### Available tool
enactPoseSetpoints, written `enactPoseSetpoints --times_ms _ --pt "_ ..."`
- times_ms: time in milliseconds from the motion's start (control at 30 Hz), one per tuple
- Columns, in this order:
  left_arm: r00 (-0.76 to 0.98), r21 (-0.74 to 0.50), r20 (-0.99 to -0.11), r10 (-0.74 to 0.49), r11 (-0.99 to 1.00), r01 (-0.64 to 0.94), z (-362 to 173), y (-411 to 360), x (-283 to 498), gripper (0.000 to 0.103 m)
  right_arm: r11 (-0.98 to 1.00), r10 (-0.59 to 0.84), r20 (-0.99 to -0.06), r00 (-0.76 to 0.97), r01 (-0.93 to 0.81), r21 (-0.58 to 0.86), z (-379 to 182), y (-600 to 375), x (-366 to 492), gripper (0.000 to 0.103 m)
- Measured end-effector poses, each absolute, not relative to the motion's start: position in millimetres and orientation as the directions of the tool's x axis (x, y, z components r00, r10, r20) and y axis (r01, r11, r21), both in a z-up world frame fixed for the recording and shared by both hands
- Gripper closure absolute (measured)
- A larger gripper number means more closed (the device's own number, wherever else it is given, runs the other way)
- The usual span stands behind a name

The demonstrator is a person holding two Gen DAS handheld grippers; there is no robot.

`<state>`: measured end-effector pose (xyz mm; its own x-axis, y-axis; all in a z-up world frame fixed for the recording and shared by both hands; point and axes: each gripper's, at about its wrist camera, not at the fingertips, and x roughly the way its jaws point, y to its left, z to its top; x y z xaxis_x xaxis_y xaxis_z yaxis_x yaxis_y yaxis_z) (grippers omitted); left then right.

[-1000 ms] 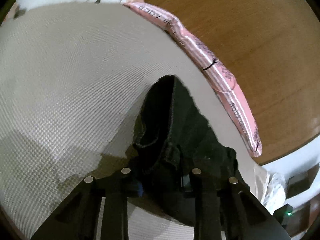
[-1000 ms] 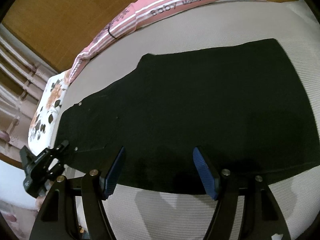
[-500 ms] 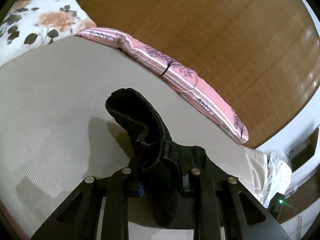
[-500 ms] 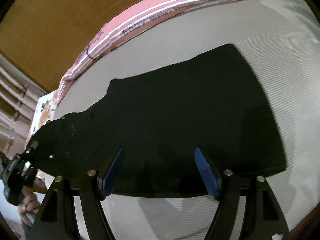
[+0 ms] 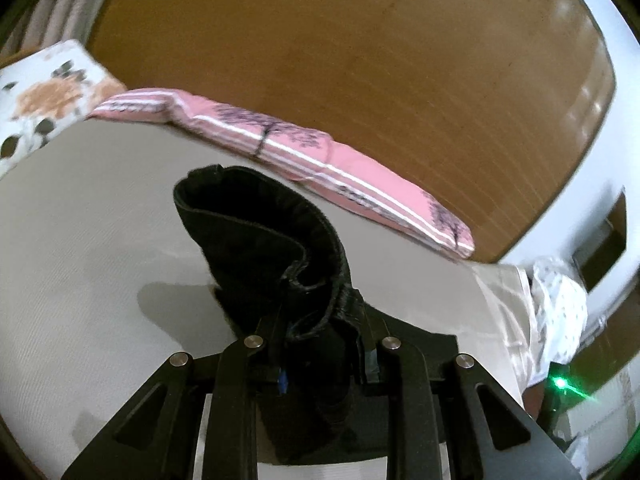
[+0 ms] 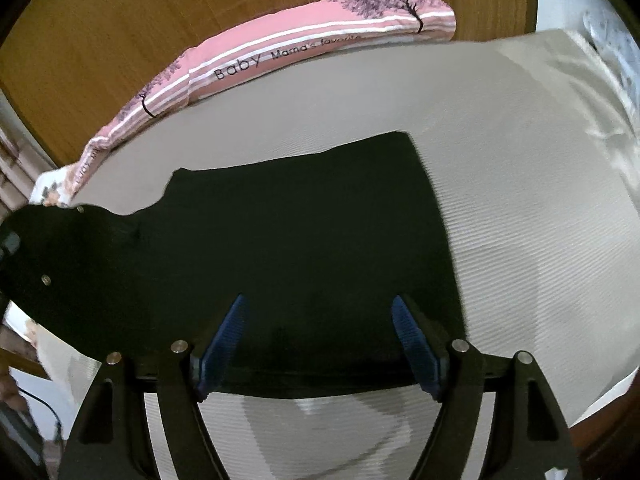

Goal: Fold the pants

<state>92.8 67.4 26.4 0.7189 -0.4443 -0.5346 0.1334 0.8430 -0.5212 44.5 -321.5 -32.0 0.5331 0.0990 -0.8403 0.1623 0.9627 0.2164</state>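
The black pants (image 6: 304, 240) lie across the grey mattress (image 6: 520, 200), legs folded together, hem end at the right. My left gripper (image 5: 320, 344) is shut on the waistband of the pants (image 5: 260, 248) and holds that end lifted off the mattress, the band curling up in front of the camera. My right gripper (image 6: 318, 344) is open and empty, with its blue pads (image 6: 224, 344) hovering over the near edge of the pants. The lifted waist end shows at the far left of the right wrist view (image 6: 48, 252).
A pink striped pillow (image 6: 304, 48) lies along the far edge of the mattress against a wooden headboard (image 5: 360, 60). A floral pillow (image 5: 44, 96) sits at the left corner. White bedding (image 5: 560, 304) hangs off the right side.
My left gripper has lifted and tilted up with the waistband, which now curls higher. My right gripper has drawn back, so the pants look smaller and the hem edge sits more to the left.
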Motion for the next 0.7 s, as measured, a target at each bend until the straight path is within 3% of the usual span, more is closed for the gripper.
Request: enactPoseSetpoints --times_ms 467,700 --pt "0.632 -0.477 -0.535 -0.561 0.818 0.322 45.3 -34.0 106.5 0.08 0.947 0.035 -0.835 0.55 0.249 0.203 -28.9 -364.3 40.2 0.025" --pt "0.537 -0.493 -0.568 -0.624 0.78 0.386 33.2 -89.8 114.3 0.08 0.91 -0.001 -0.783 0.621 0.325 0.257 -6.1 -399.9 28.8 0.024"
